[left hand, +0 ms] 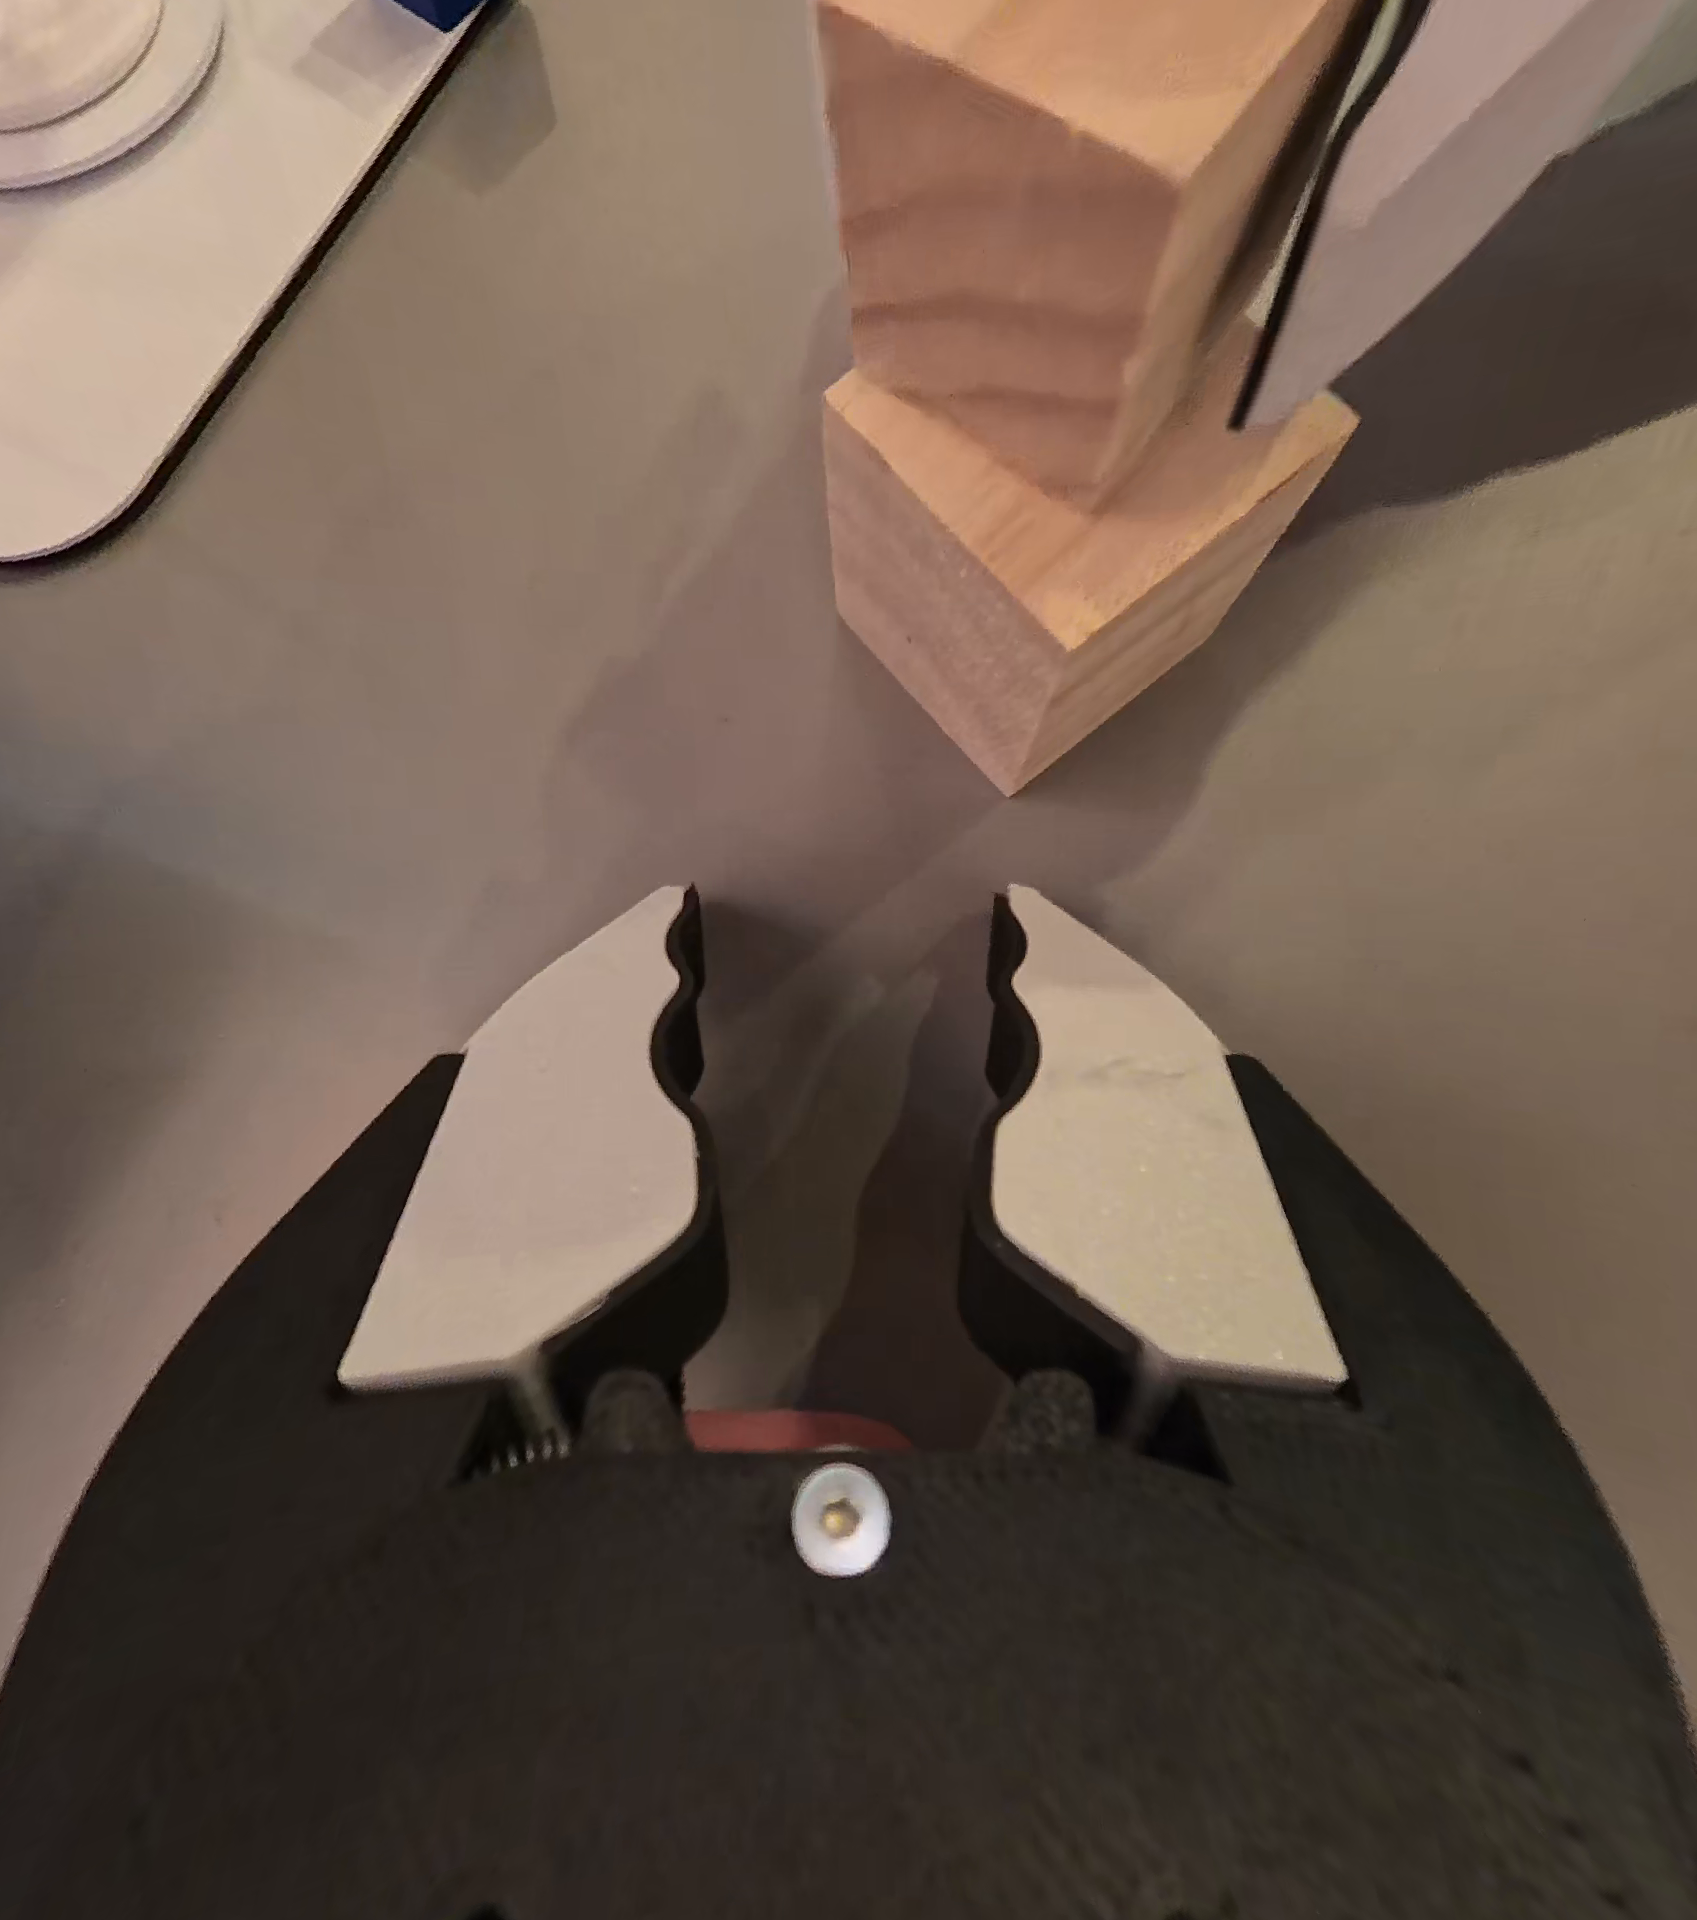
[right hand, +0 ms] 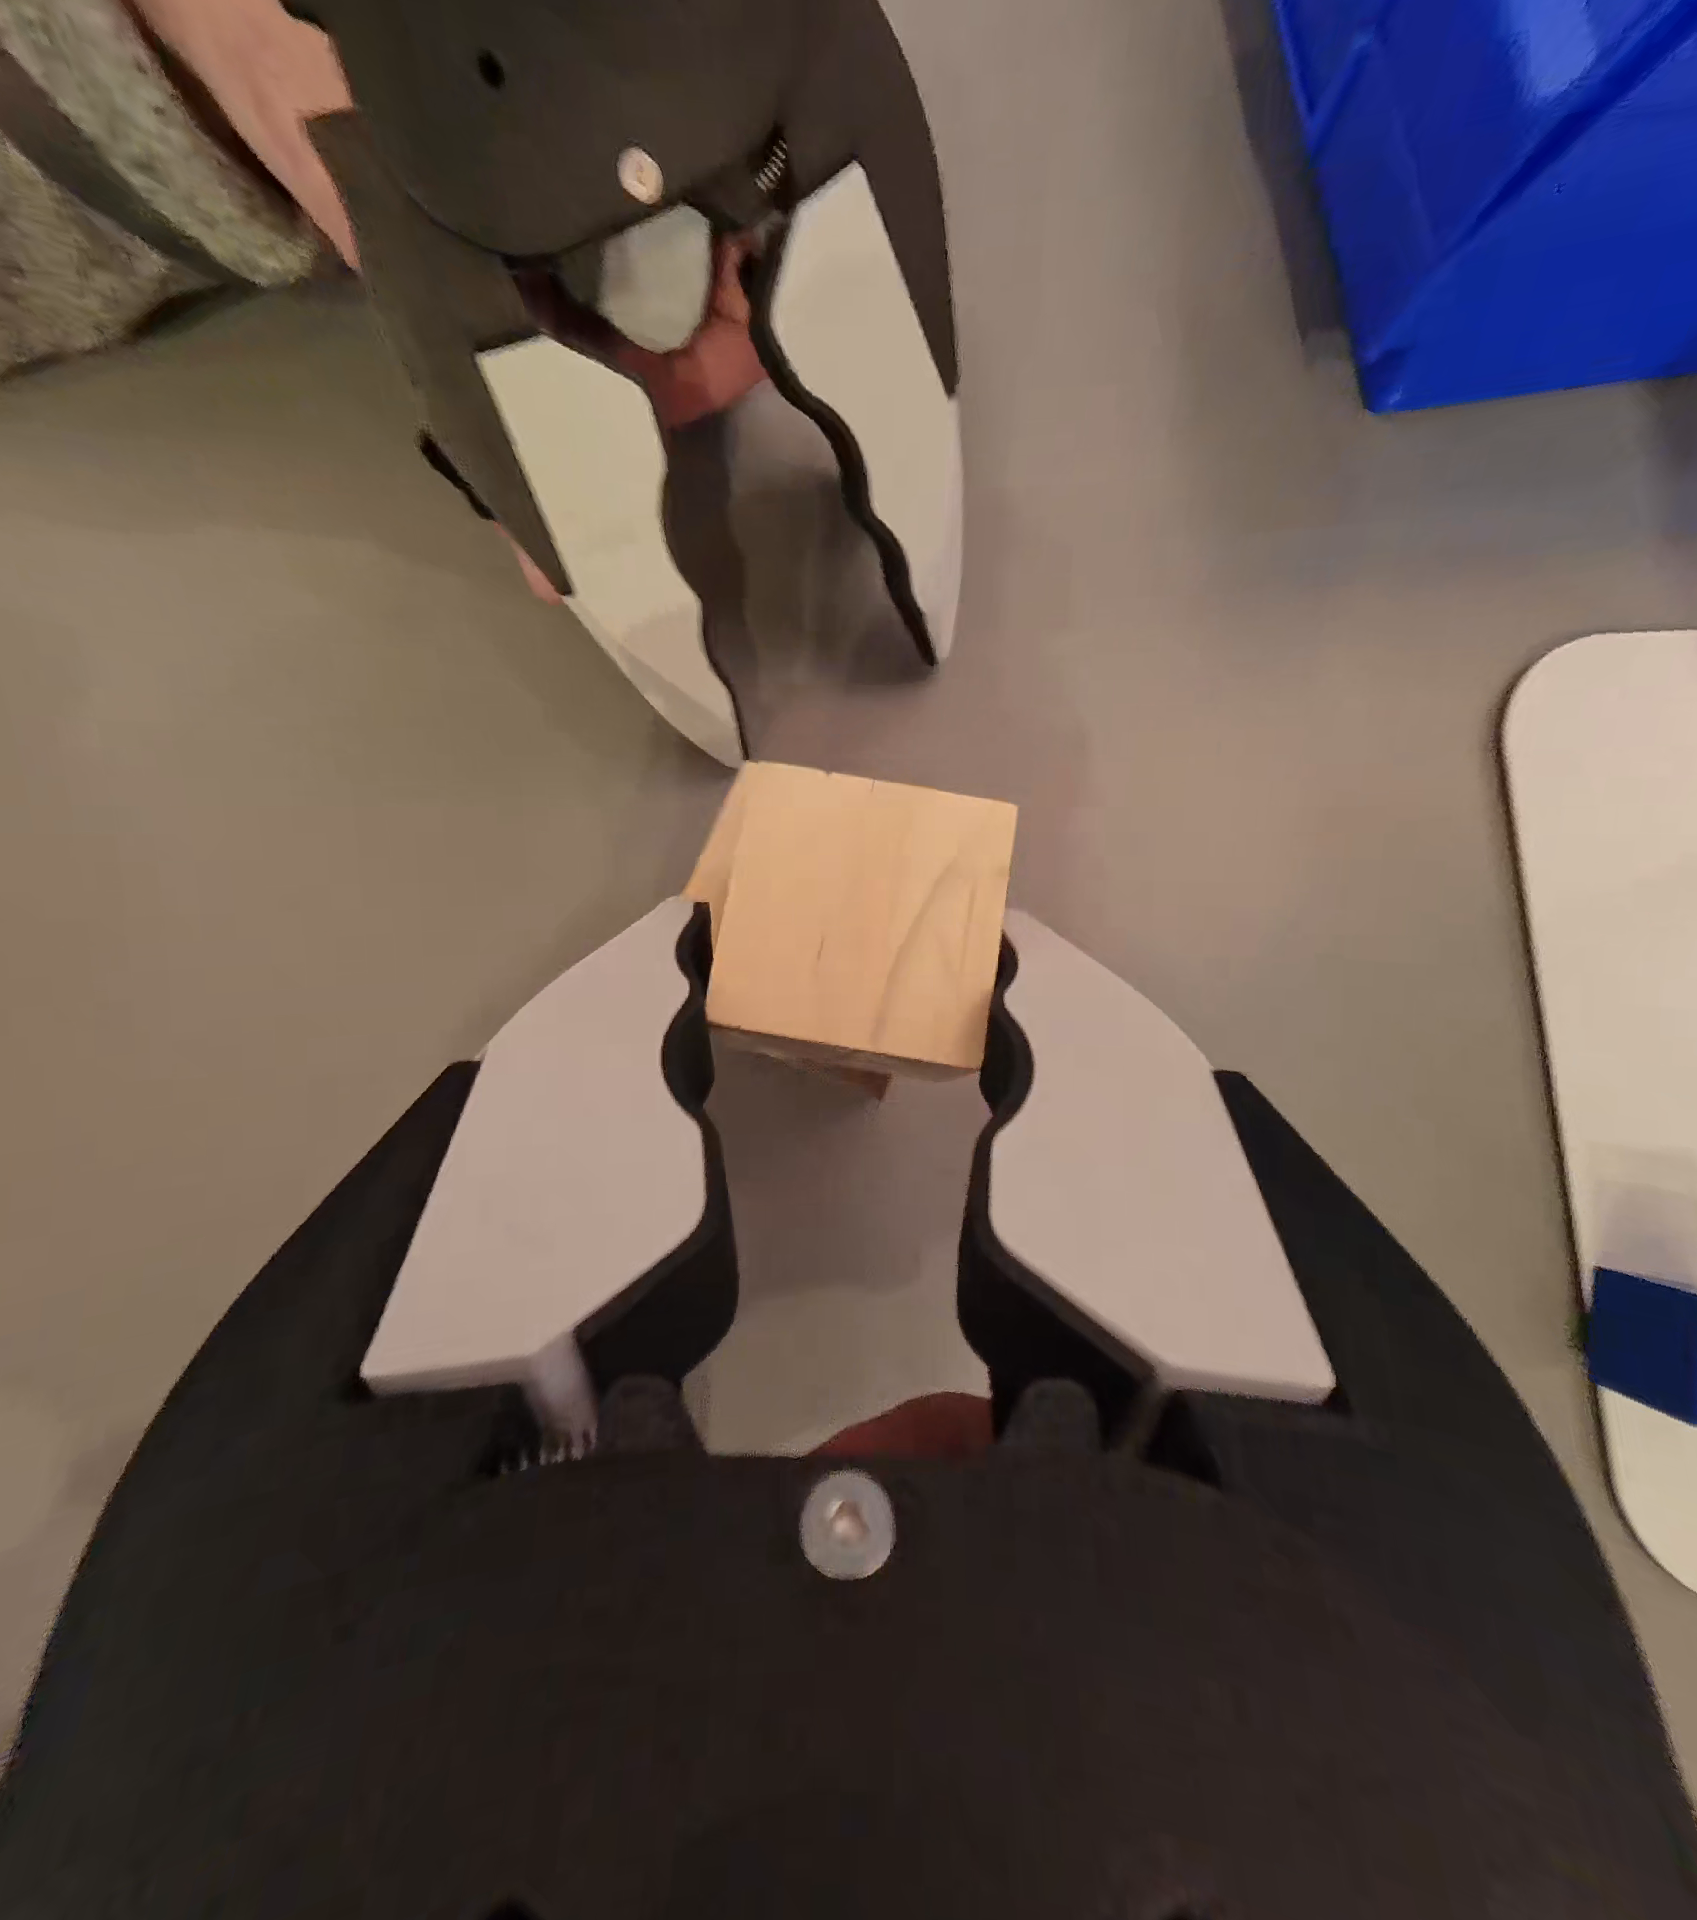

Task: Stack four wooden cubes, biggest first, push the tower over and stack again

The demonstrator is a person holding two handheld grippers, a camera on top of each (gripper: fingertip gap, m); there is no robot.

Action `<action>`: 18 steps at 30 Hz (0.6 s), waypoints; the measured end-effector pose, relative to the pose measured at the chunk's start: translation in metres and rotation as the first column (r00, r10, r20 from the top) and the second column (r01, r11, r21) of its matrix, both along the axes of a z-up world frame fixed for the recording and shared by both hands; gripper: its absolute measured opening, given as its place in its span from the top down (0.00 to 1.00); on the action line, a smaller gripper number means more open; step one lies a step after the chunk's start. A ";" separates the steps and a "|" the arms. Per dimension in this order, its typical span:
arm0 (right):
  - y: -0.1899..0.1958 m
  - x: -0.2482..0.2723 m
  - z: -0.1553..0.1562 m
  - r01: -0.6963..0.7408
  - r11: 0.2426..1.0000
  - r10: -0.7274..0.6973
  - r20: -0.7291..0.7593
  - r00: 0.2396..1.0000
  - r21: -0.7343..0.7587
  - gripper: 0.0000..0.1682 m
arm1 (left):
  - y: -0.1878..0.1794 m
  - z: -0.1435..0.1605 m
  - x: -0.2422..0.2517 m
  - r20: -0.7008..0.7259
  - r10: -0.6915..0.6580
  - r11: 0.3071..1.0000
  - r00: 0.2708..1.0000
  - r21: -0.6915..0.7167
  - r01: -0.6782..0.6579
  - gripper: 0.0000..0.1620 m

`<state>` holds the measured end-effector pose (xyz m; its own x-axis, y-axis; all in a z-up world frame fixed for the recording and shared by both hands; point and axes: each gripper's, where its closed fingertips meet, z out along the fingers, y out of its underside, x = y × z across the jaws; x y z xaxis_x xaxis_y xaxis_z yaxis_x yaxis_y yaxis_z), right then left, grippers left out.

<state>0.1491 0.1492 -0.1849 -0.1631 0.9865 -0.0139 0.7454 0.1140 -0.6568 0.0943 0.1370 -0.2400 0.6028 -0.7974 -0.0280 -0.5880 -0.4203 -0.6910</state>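
Observation:
A large wooden cube [left hand: 1062, 582] stands on the grey table [left hand: 408, 727]. A smaller wooden cube [left hand: 1020, 239] sits tilted on or just over its top, held by my right gripper, one finger [left hand: 1332, 291] of which shows beside it. In the right wrist view my right gripper [right hand: 854, 920] is shut on that smaller cube [right hand: 854, 945], and a corner of the large cube [right hand: 714, 868] shows below it. My left gripper [left hand: 849, 914] is open and empty, just short of the large cube. It also shows in the right wrist view [right hand: 833, 701], beyond the cubes.
A white board [left hand: 96, 343] holding a clear round piece lies at the far left of the left wrist view. It also shows at the right of the right wrist view [right hand: 1654, 935], with blue tape [right hand: 1696, 1371] across it. A blue box [right hand: 1550, 187] stands behind. A sleeve [right hand: 44, 208] is at top left. About 8 cm separates my left fingertips from my right.

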 end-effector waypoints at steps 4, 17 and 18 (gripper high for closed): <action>0.001 0.001 0.005 -0.005 1.000 0.004 -0.030 1.000 -0.024 0.57 | -0.001 0.000 0.001 0.001 -0.006 1.000 1.000 -0.001 0.006 0.67; 0.173 0.062 -0.016 0.417 0.897 -0.400 -0.136 0.907 0.145 0.65 | 0.000 -0.001 0.003 0.007 -0.017 1.000 1.000 -0.016 0.018 0.66; 0.181 0.061 -0.023 0.440 0.885 -0.427 -0.117 0.897 0.149 0.64 | 0.000 -0.001 0.003 0.008 -0.017 1.000 1.000 -0.018 0.017 0.66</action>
